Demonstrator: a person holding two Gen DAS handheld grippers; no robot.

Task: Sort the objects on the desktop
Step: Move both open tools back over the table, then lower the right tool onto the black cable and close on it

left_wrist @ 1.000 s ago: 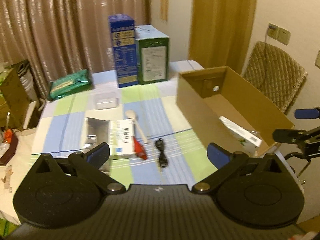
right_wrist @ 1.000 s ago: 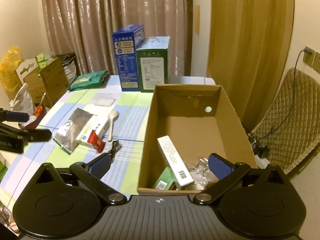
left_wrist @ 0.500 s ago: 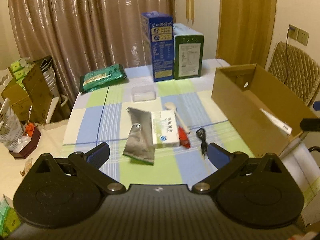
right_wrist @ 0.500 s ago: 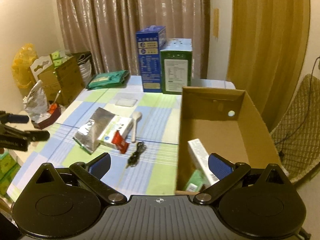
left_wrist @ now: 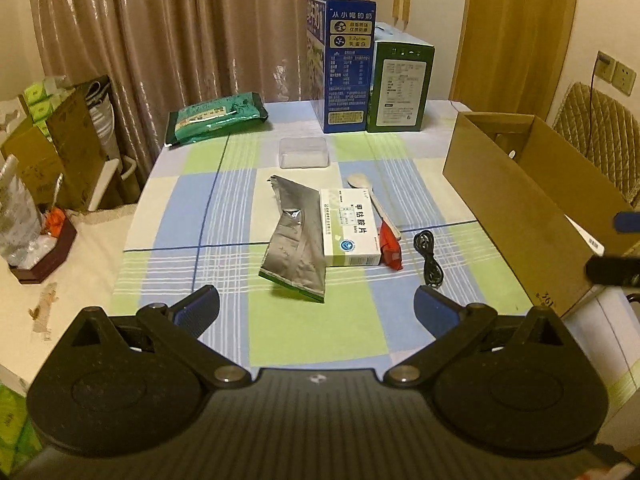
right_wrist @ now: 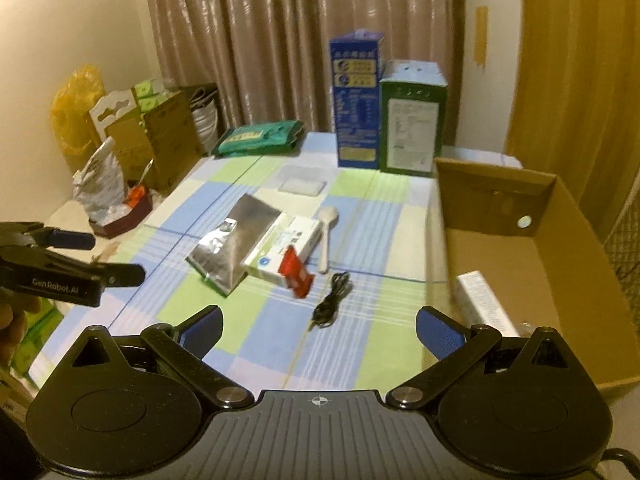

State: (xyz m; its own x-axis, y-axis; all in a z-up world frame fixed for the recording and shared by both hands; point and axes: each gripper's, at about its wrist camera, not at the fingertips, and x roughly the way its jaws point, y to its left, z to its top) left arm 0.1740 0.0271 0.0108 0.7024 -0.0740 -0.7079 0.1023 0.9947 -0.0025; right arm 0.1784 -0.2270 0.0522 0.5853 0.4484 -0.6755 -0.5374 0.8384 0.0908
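On the checked tablecloth lie a silver foil pouch, a white medicine box, a red packet, a white spoon and a black cable. The same items show in the right wrist view: pouch, box, packet, spoon, cable. An open cardboard box stands at the right and holds a white carton. My left gripper is open and empty over the near table edge. My right gripper is open and empty.
A clear plastic lid, a green bag, a blue carton and a green carton stand at the back. Boxes and bags crowd the left side. A chair is behind the cardboard box.
Both grippers have swung left: the loose items moved toward the middle of each view and the cardboard box shifted to the right. Both stayed open and empty.
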